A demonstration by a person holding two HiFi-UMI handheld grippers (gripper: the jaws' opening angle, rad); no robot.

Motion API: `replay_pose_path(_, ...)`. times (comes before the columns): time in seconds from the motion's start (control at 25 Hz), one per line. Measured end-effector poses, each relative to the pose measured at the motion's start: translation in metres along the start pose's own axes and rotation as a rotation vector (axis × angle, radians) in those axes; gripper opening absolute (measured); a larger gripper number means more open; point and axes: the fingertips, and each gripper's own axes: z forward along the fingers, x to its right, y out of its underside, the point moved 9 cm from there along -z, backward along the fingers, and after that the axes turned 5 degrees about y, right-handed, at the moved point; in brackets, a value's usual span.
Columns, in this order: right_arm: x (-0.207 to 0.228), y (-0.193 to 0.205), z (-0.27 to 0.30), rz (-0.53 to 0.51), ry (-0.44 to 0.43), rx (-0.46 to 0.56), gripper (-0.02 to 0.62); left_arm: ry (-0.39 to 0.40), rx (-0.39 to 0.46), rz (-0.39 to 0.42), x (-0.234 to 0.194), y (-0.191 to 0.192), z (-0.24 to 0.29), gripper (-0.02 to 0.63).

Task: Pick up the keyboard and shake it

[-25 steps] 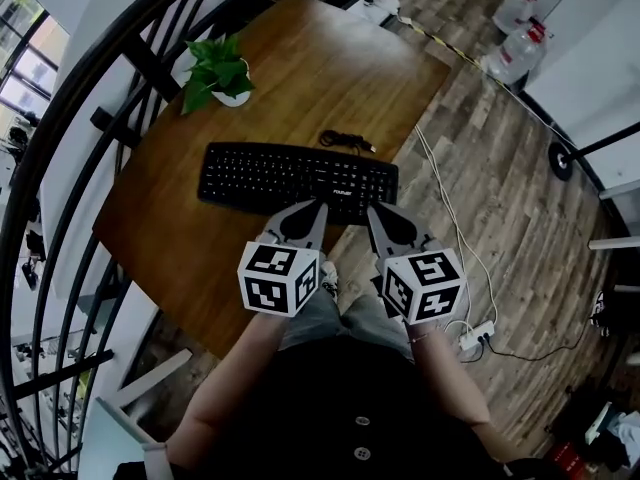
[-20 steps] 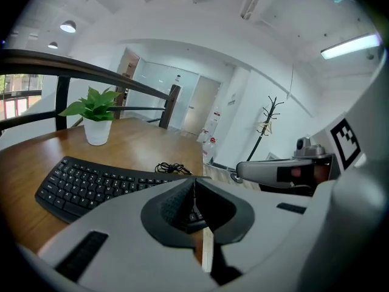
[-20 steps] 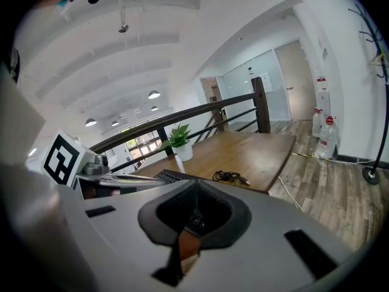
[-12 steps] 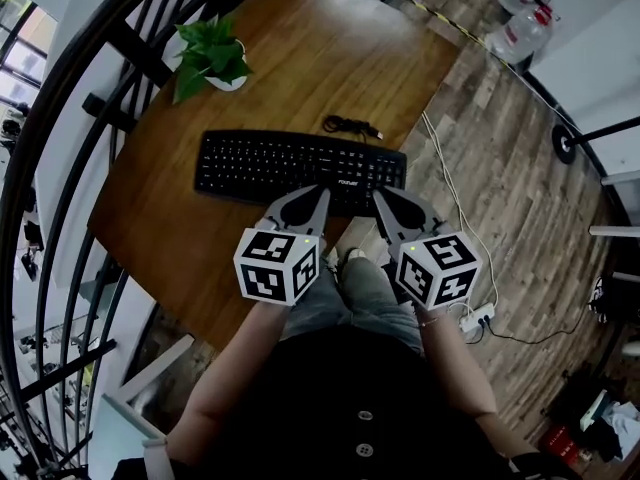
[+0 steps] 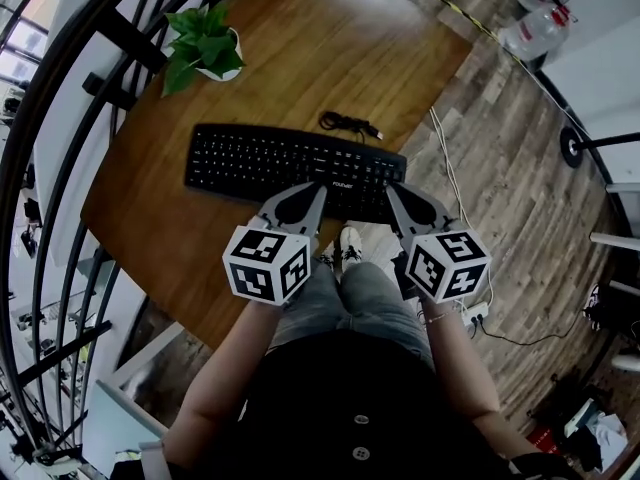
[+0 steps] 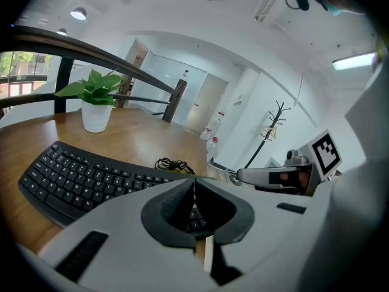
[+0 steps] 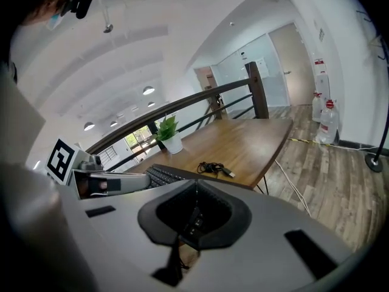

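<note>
One flat, black, rectangular keyboard (image 5: 295, 171) lies on the smooth brown wooden worktop (image 5: 300, 58), and its white logo is too small to read. Beyond the keyboard sit one coiled black cable (image 5: 348, 123) and one leafy green plant (image 5: 205, 48) in a round white pot. Two grey, pointed tools, the left tool (image 5: 320, 189) and the right tool (image 5: 390, 189), hover over the keyboard's near edge, each with its jaws pressed together on nothing.
</note>
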Motion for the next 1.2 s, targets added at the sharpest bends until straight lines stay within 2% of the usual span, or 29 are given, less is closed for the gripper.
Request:
replay_pose_path(0.36, 0.035, 0.016, 0.013, 0.041, 0.027, -0.055, 0.04, -0.033, -0.031, -0.041, -0.009, 0.016, 0.008, 0.021)
replay_pose_path(0.4, 0.037, 0.02, 0.015, 0.057, 0.024, -0.068, 0.073, -0.035, -0.038, -0.046, -0.01, 0.018, 0.008, 0.021)
replay_pose_path(0.44, 0.04, 0.024, 0.017, 0.074, 0.015, -0.084, 0.146, -0.036, -0.044, -0.052, -0.011, 0.02, 0.008, 0.021)
replay_pose_path(0.48, 0.042, 0.027, 0.019, 0.092, 0.003, -0.1, 0.17, -0.038, -0.049, -0.057, -0.012, 0.022, 0.009, 0.021)
replay_pose_path(0.6, 0.051, 0.037, 0.023, 0.166, -0.034, -0.136, 0.223, -0.04, -0.059, -0.066, -0.01, 0.027, 0.015, 0.021)
replay_pose_path(0.72, 0.058, 0.048, 0.028, 0.264, -0.067, -0.155, 0.249, -0.038, -0.062, -0.089, -0.009, 0.033, 0.02, 0.021)
replay_pose_path(0.96, 0.062, 0.064, 0.046, 0.426, -0.128, -0.157, 0.262, -0.041, -0.066, -0.088, -0.01, 0.037, 0.025, 0.021)
replay_pose_path(1.08, 0.059, 0.068, 0.053, 0.516, -0.175, -0.136, 0.268, -0.041, -0.054, -0.116, -0.012, 0.037, 0.021, 0.021)
replay_pose_path(1.2, 0.059, 0.074, 0.061, 0.559, -0.193, -0.146, 0.269, -0.042, -0.036, -0.13, -0.014, 0.034, 0.02, 0.022)
